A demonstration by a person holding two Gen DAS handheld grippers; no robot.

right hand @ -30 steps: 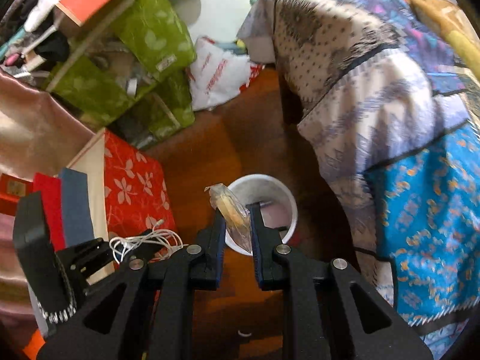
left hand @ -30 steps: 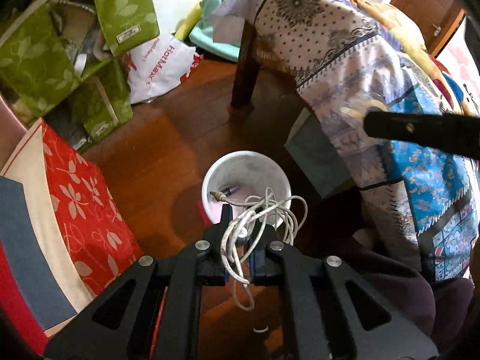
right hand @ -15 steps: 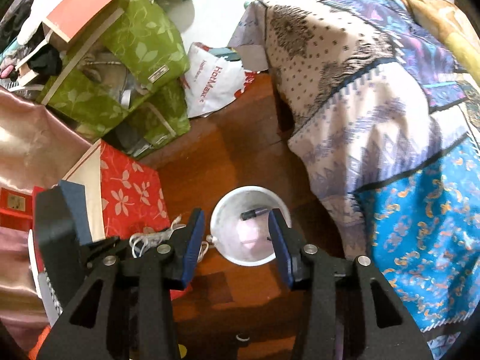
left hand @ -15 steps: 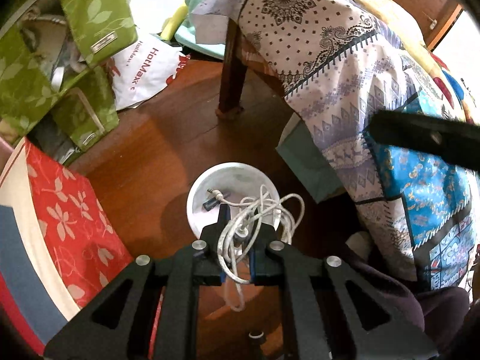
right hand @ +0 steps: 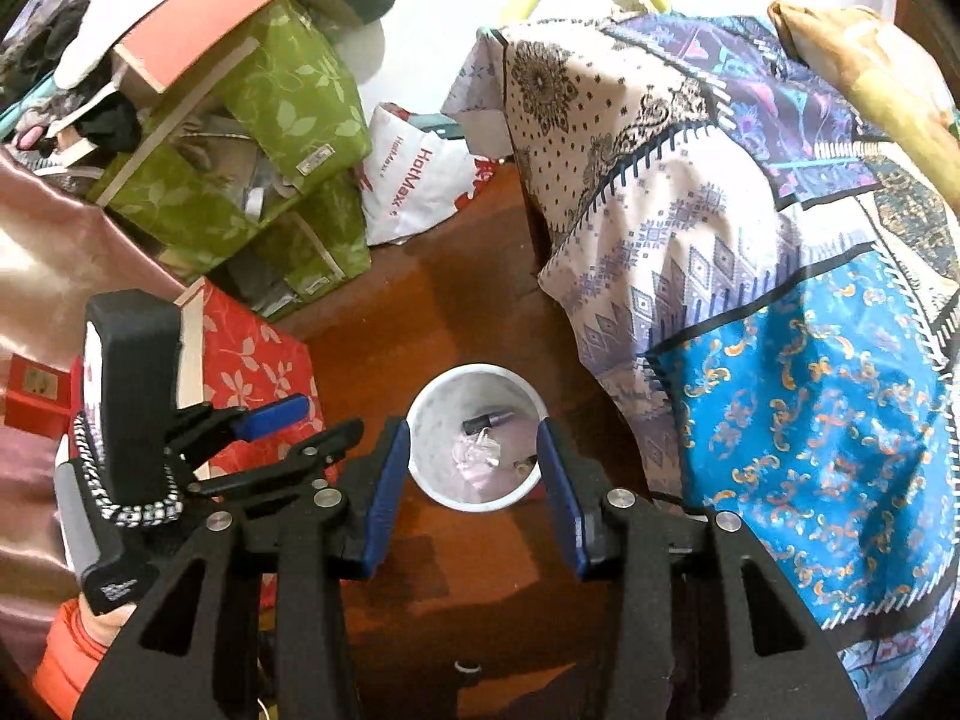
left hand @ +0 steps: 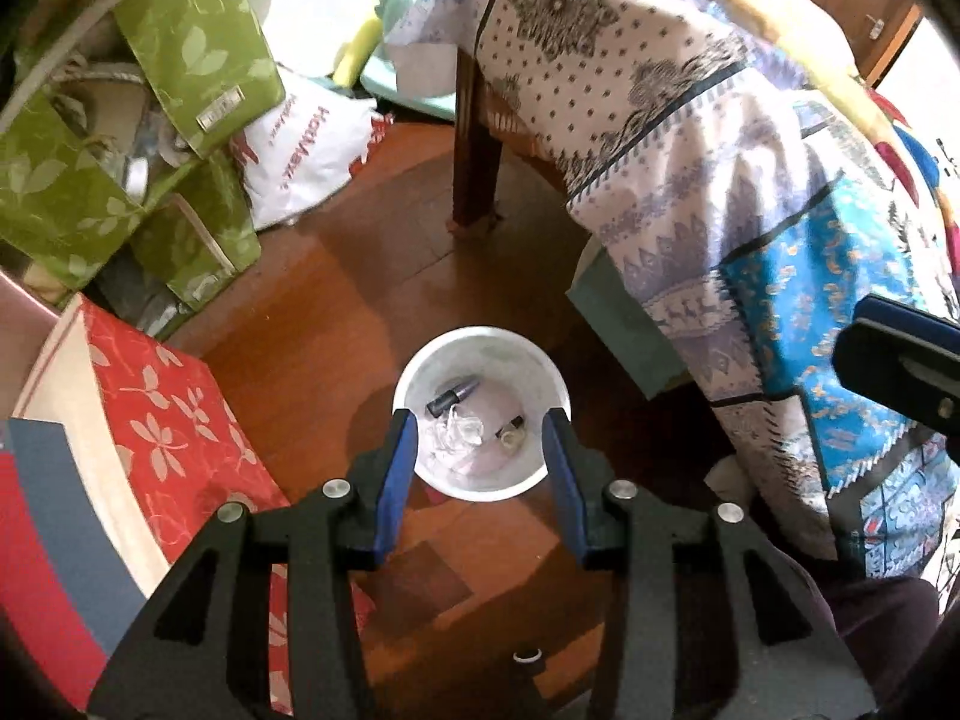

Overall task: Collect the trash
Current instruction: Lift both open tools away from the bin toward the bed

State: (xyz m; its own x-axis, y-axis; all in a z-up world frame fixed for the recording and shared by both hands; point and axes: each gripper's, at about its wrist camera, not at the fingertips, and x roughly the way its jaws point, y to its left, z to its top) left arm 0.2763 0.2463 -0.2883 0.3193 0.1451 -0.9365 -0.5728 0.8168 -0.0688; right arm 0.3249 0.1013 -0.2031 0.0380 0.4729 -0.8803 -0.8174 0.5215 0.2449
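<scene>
A white bin (left hand: 414,384) stands on the wooden floor, also in the right wrist view (right hand: 429,414). Inside lie a dark tube (left hand: 453,394), a clear crumpled wrapper with white cable (left hand: 456,435) and a small round piece (left hand: 510,437). My left gripper (left hand: 480,438) hangs open and empty right above the bin; it also shows from the side in the right wrist view (right hand: 300,420). My right gripper (right hand: 474,450) is open and empty above the bin too.
A cloth-draped table (left hand: 690,150) with a dark leg (left hand: 477,168) stands at the right. Green fabric boxes (left hand: 120,150) and a white shopping bag (left hand: 306,150) sit at the left back. A red floral box (left hand: 162,408) lies at the left.
My left gripper opened and the white cable dropped into the bin. My right gripper, which let go of its wrapper earlier, opened wider. Both stay above the bin.
</scene>
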